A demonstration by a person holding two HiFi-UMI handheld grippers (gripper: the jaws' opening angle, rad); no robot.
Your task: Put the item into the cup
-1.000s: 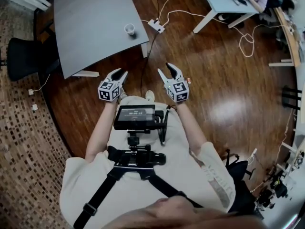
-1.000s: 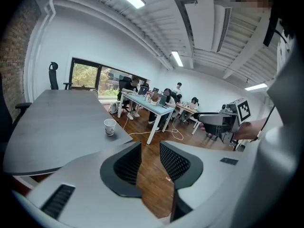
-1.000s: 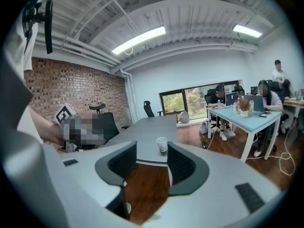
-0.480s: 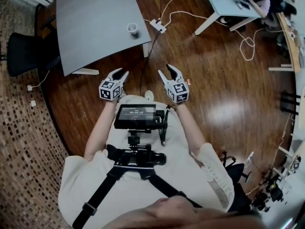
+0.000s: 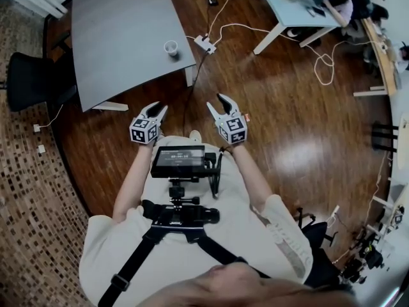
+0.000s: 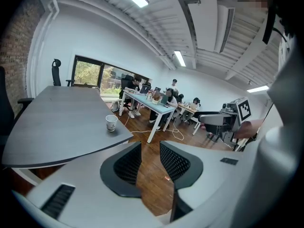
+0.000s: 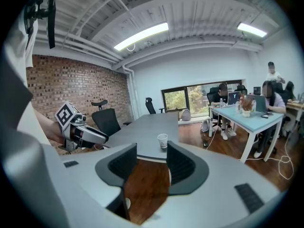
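Left gripper (image 6: 150, 151) and right gripper (image 7: 152, 148) are both spread wide. I see only bare wood floor (image 5: 287, 107) between their jaws, so neither holds anything. I have them level with each other in front of the person's chest, pointing toward 12 o'clock in the head view.

Biggest thing ahead is the grey desk (image 5: 121, 37), up at 11 o'clock from the grippers and well apart from them.

One white paper cup (image 5: 170, 47) stands upright on the desk, near its 5 o'clock corner, with nothing else beside it. Its mouth looks pale and I make out nothing inside, though it is too small to be sure. I judge it light, thin-walled and easy to tip or crush. I would leave it standing and release the item from above its rim, not squeeze the cup.

I cannot pick out the item itself with any certainty. The only candidate is a small reddish speck (image 5: 248, 116) on the floor just at 3 o'clock of the right gripper, and I cannot tell what it is. If that is the item, I expect it to be tiny and light, something to pinch with the very jaw tips.
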